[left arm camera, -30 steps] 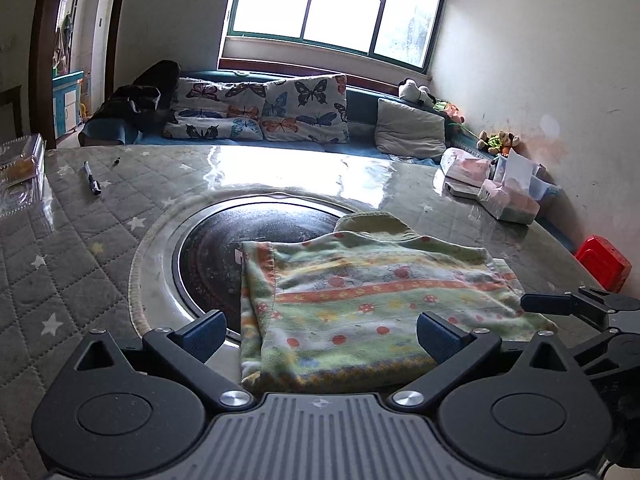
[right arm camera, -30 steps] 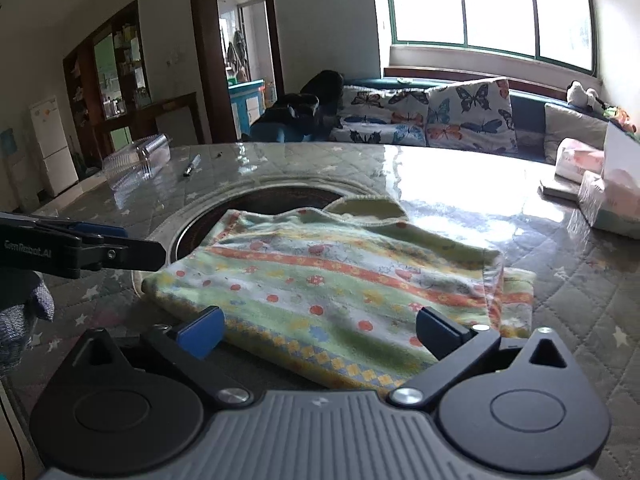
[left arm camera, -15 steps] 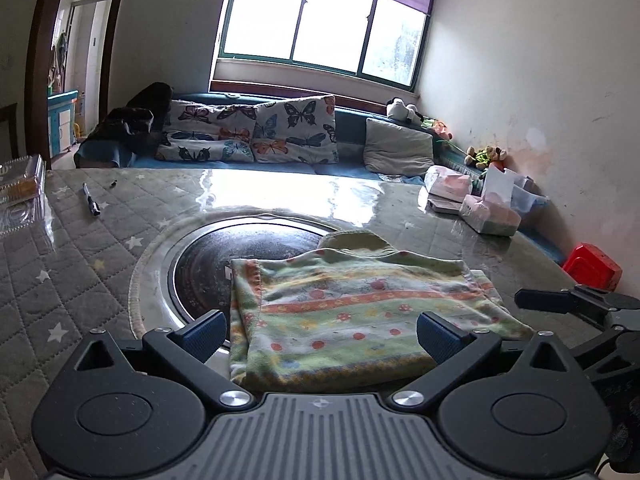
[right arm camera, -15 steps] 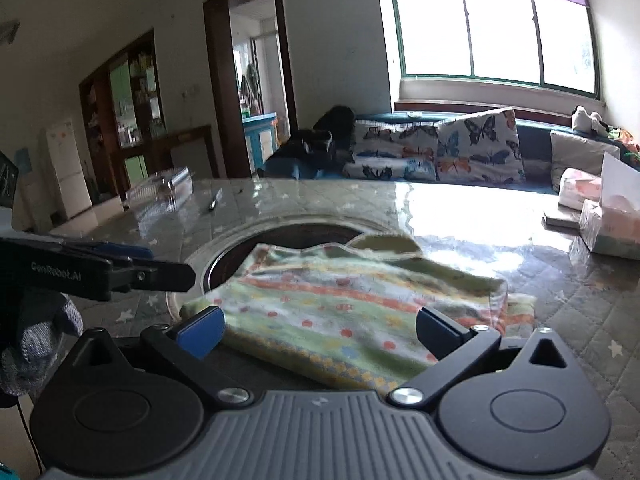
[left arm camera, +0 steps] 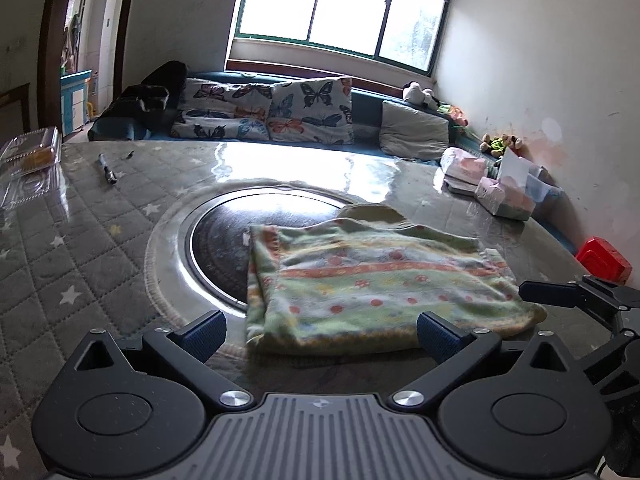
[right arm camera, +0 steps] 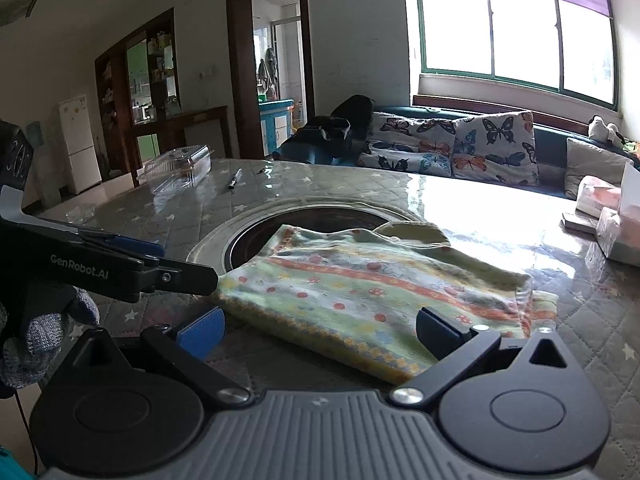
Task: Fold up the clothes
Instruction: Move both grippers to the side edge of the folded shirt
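Now | both claws raised, backed off | garment point(left arm camera: 372, 284) folded, unmoved

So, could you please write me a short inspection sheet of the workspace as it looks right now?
Surface: quilted star-print table cover under glossy clear film, with a round dark inset in the middle.
Job's things: striped green garment lies folded flat, partly over the inset.
Clutter: pen and clear plastic container at the far left; tissue packs at the far right.
Grippers: left gripper and right gripper both open, hovering short of the garment's near edge, holding nothing.
Cables: thin dark cord at the left edge of the right wrist view.
Surroundings: sofa with butterfly cushions, window, red box beside the table.
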`<state>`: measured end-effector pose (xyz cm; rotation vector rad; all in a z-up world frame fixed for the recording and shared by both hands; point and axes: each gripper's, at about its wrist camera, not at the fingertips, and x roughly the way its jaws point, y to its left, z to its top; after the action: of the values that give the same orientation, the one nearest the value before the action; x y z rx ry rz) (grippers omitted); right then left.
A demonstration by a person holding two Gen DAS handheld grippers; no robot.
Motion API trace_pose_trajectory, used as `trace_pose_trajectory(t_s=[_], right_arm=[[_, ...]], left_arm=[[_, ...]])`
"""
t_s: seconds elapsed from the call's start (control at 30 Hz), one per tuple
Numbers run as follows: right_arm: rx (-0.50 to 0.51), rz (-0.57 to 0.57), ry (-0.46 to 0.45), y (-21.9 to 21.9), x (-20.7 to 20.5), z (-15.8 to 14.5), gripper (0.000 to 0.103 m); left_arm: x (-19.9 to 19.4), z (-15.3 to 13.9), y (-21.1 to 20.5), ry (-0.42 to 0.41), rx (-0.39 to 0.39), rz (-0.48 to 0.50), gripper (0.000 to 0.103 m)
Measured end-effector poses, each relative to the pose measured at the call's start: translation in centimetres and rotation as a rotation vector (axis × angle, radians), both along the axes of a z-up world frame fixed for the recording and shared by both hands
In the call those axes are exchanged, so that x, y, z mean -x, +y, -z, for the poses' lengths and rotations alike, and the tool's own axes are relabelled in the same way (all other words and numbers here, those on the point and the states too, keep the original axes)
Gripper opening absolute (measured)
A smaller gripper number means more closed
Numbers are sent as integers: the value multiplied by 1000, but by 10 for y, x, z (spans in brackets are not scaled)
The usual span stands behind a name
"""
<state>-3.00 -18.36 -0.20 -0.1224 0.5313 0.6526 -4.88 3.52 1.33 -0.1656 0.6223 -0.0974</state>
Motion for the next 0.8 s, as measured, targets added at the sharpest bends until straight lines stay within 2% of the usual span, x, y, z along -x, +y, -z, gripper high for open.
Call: trace_pose_trajectory(t_s=[0.5,0.8], right_arm=[[92,-78,17,28,-5,6,103],[142,-134,30,48,-15,12,96]], left_arm=[[-13,11,11,68,-26,-58,103],[-24,15,24,92,-22,-94,103]])
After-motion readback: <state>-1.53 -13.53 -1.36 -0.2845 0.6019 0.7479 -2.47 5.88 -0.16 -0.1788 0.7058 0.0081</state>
